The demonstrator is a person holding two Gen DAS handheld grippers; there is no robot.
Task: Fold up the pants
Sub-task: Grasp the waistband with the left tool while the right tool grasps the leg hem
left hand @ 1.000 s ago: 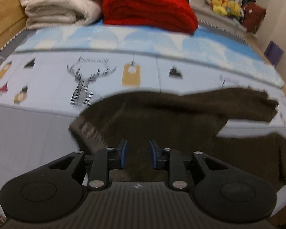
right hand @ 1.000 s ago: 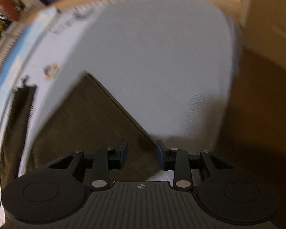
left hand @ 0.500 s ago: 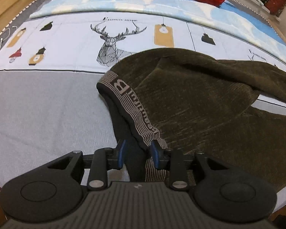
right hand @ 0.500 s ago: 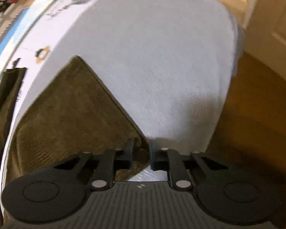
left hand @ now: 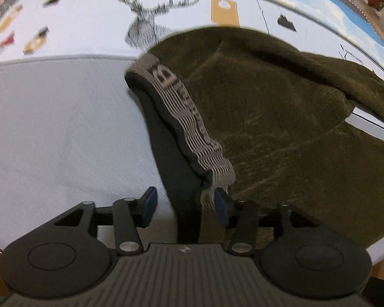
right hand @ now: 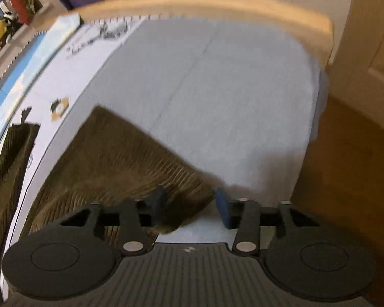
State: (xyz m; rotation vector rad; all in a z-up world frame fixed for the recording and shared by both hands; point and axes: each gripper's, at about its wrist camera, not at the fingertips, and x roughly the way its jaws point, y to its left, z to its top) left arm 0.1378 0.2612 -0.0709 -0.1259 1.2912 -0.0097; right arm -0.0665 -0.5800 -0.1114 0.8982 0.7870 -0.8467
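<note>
Left wrist view shows the left gripper (left hand: 183, 206) gaping around the striped waistband (left hand: 185, 125) of olive corduroy pants (left hand: 281, 128) lying on the bedsheet (left hand: 64, 128), while the right gripper (right hand: 189, 206), equally wide, straddles a hem corner (right hand: 176, 199); soft, limp fabric, best pinched at waistband and hem.
</note>
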